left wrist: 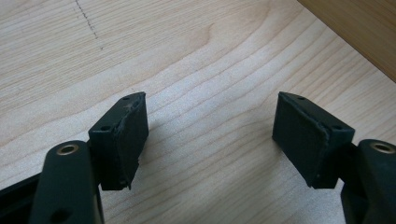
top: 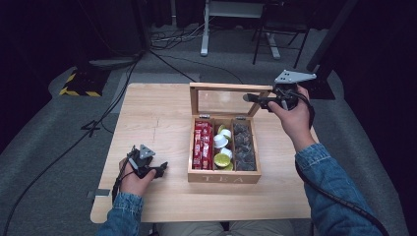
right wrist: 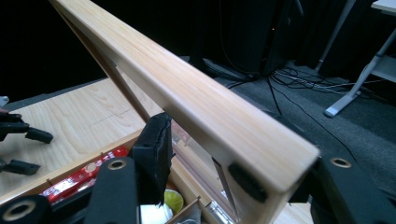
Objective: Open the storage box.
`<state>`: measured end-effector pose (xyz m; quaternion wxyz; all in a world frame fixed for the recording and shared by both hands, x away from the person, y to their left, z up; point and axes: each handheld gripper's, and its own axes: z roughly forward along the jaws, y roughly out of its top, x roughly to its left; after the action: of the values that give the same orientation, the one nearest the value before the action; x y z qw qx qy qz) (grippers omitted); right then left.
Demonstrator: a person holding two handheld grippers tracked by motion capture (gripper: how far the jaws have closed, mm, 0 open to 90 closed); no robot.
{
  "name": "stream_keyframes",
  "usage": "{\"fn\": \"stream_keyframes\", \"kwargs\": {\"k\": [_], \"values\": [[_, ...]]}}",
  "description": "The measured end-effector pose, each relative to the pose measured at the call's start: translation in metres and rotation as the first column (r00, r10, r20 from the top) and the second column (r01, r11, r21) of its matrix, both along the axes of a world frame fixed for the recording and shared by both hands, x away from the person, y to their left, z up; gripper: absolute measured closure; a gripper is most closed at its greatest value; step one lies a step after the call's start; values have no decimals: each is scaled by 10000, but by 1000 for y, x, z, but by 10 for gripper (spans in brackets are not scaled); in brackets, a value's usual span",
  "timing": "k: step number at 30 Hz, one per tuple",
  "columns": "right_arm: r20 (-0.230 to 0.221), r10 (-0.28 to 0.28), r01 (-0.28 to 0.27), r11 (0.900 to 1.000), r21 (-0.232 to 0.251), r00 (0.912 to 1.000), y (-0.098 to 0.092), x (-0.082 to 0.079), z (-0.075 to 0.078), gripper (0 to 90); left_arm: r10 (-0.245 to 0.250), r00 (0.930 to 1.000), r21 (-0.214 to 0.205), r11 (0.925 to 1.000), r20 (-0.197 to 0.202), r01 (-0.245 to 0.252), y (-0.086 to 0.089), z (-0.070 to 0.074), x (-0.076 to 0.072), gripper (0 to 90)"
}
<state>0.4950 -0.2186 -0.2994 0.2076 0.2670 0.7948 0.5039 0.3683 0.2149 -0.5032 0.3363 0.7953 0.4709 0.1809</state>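
Note:
A wooden tea box stands on the table with its glass-paned lid raised upright. My right gripper is at the lid's top right corner. In the right gripper view the lid's wooden edge runs between the jaws of the right gripper; the left pad stands a little off the inner side, and the other jaw is against the outer side. My left gripper rests low on the table left of the box, open, nothing between its pads.
The box holds red packets, white and green capsules and dark bags in three compartments. Bare wood lies under the left gripper, with the box wall at its far right. Cables and desk legs cover the floor behind.

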Motion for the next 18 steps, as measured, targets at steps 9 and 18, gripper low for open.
{"fn": "stream_keyframes", "kwargs": {"k": [9,18], "values": [[200,-439,443,9988,-204,9988,5,12,2,435,-7,10000,-14,10000,24,7,0,0,0,268],[384,-835,848,9958,-332,9958,10,26,3,407,-34,10000,-24,10000,26,34,0,0,0,263]]}}
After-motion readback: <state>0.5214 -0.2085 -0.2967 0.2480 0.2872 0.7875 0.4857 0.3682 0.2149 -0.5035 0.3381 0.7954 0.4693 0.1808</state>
